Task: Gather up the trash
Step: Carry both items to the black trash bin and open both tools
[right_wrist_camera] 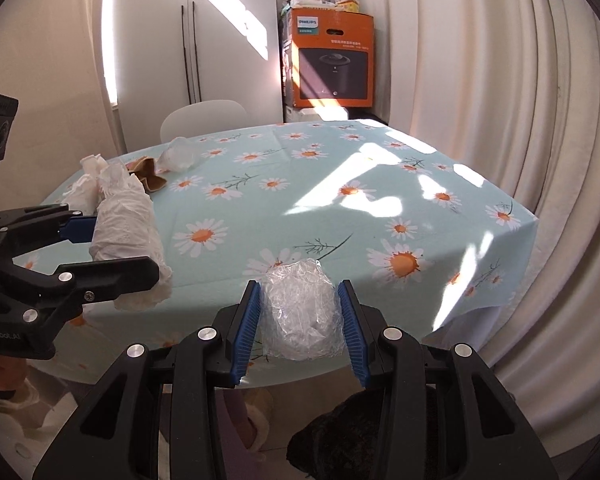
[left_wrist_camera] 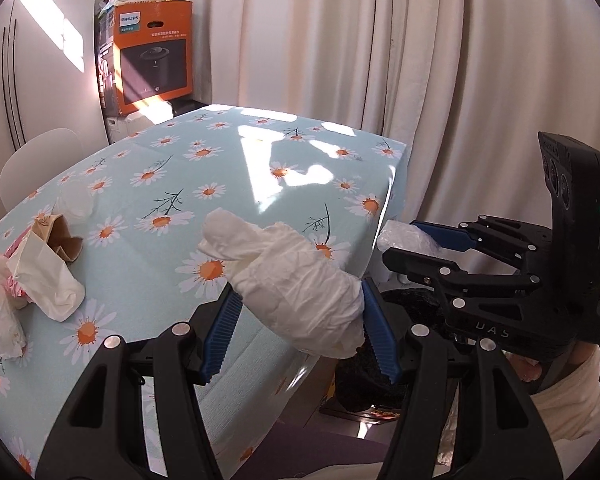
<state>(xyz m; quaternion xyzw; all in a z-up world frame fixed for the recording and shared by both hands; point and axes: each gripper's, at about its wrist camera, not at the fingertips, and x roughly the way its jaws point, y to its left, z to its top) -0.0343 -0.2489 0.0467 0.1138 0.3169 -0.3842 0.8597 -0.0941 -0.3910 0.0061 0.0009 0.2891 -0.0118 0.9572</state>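
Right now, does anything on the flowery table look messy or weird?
Yes. A heap of crumpled tissues, a torn brown paper cup and a scrunched clear plastic wad lie scattered at one end of the table. It looks like leftover trash; nothing seems spilled.

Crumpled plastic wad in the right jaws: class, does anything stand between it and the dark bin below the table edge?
Nothing visible does. The plastic wad is clamped in the right gripper just past the table edge, and the dark bin lies open below it. The left gripper, holding the tissue wad, is off to the side.
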